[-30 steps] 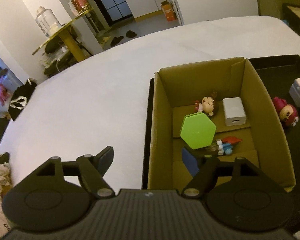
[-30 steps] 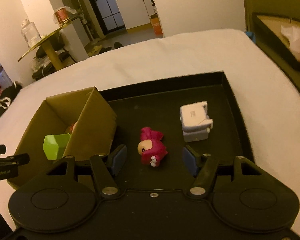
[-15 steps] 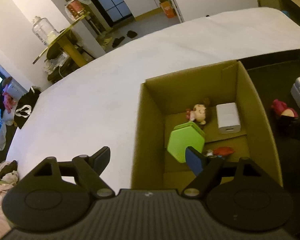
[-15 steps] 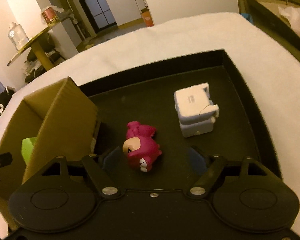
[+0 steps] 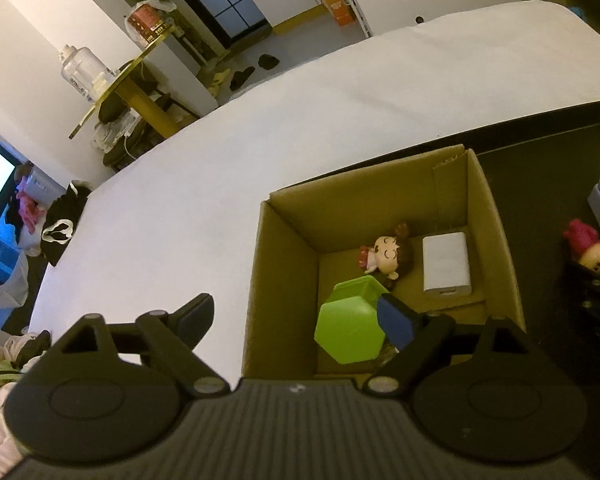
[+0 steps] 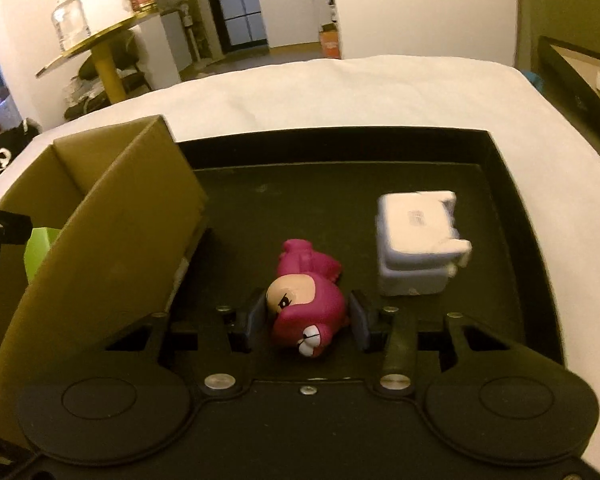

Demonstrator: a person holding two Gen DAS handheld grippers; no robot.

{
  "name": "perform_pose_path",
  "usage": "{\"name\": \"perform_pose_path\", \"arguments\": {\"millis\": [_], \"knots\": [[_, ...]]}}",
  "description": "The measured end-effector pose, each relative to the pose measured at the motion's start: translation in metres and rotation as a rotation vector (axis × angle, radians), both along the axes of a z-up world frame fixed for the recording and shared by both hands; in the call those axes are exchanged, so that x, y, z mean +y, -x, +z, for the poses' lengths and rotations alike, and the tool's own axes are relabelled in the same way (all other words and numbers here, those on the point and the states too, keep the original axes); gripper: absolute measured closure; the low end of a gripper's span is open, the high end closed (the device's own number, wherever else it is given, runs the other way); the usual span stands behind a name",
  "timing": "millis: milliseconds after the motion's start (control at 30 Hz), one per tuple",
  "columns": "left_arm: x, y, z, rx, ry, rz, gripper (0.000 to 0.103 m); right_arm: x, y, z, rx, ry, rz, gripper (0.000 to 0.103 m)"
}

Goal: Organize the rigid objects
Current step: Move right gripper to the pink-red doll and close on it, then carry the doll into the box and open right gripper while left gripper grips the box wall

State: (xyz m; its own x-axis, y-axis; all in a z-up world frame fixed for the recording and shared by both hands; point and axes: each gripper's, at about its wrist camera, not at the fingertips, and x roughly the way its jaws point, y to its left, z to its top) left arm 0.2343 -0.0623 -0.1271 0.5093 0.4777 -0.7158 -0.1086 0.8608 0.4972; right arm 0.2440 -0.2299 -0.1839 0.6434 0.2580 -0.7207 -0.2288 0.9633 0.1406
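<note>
Right now the pink toy figure [image 6: 306,304] lies on its side on the black tray [image 6: 500,184], directly between the fingers of the right gripper [image 6: 306,320]. The two pads stand close against its flanks; whether they already press on it or stop just short I cannot tell, so the grip looks closing rather than certain. The toy's long axis runs away from the gripper, face nearest the camera and feet pointing toward the far rim, so the pads meet it across its narrow width.

The cardboard box [image 6: 112,240] stands just to the left of the toy, its tall wall between the toy and the inside. My judgement is that the coming move turns on this: the toy has to go up over that wall and then left.

The left gripper [image 5: 296,320] hangs wide open and holds nothing, at the box's near left corner. The right hand is plainly the nearer one. A white block [image 6: 416,248] sits just beside the toy on its right, apart from the pads.
</note>
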Motion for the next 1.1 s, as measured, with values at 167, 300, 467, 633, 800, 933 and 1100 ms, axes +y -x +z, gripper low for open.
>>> {"name": "perform_pose_path", "arguments": {"millis": [167,300,467,633,800,933,1100], "knots": [[0.000,0.002,0.009,-0.010,0.057,-0.013,0.015,-0.016,0.007,0.008,0.012,0.005,-0.055,0.060],[0.006,0.009,0.012,-0.018,0.077,-0.024,0.015,-0.020,0.013,0.016,0.000,0.010,-0.077,0.060],[0.027,0.020,0.015,-0.040,0.140,-0.005,0.015,-0.011,0.022,0.031,-0.034,0.024,-0.085,0.060],[0.048,0.030,0.016,-0.053,0.223,0.012,0.015,0.004,0.029,0.047,-0.033,0.024,-0.094,0.060],[0.069,0.037,0.018,-0.087,0.281,0.036,0.015,0.026,0.038,0.072,-0.050,0.028,-0.097,0.060],[0.079,0.042,0.011,-0.081,0.307,0.031,0.015,0.047,0.041,0.088,-0.086,0.049,-0.080,0.060],[0.091,0.045,0.010,-0.094,0.368,0.012,0.019,0.074,0.041,0.100,-0.124,0.085,-0.036,0.060]]}}
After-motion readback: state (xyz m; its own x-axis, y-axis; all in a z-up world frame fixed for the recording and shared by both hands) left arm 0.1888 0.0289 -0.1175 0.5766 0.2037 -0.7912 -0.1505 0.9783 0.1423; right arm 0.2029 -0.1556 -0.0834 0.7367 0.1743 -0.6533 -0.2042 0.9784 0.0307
